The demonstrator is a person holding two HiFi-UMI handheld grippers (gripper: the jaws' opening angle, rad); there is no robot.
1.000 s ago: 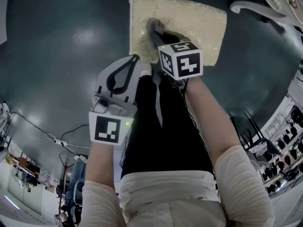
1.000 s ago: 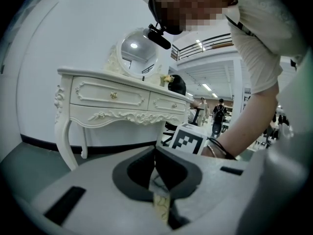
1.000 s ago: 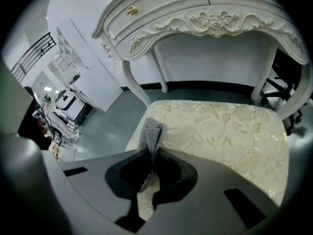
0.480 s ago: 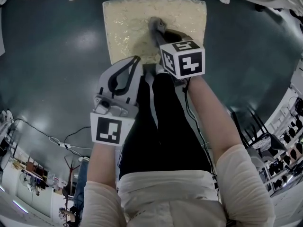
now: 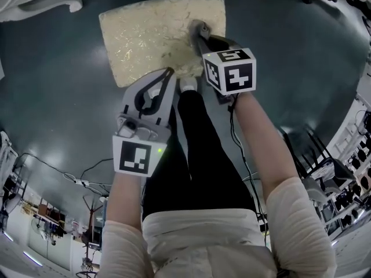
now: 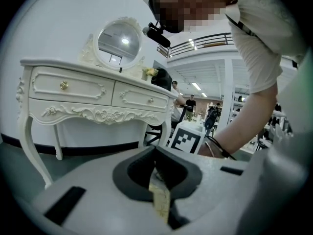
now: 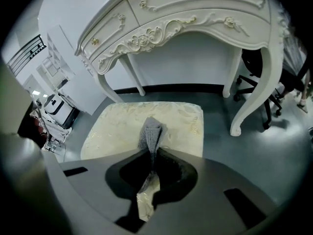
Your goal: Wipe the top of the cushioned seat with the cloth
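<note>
The cushioned seat (image 5: 151,36) is a cream, patterned square on the dark floor, also seen in the right gripper view (image 7: 122,126). My right gripper (image 5: 199,30) is shut on a grey cloth (image 7: 150,131), which it presses on the seat top near the right edge. The cloth (image 5: 192,29) sticks out past the jaw tips. My left gripper (image 5: 168,73) hovers at the seat's near edge with its jaws together and nothing in them. In the left gripper view that gripper (image 6: 155,151) faces the white dressing table, and a cream sliver shows through the slit behind its jaws.
A white carved dressing table (image 6: 88,92) with a round mirror (image 6: 119,42) stands beyond the seat; its curved leg (image 7: 247,82) is close on the right. A table leg (image 5: 46,2) lies left of the seat. A power cable (image 5: 75,178) runs over the floor at left. The person's black-clad legs (image 5: 197,155) stand at the near edge.
The right gripper has dragged the cloth across the seat from left of centre to near its right edge. The left gripper has stayed by the near edge.
</note>
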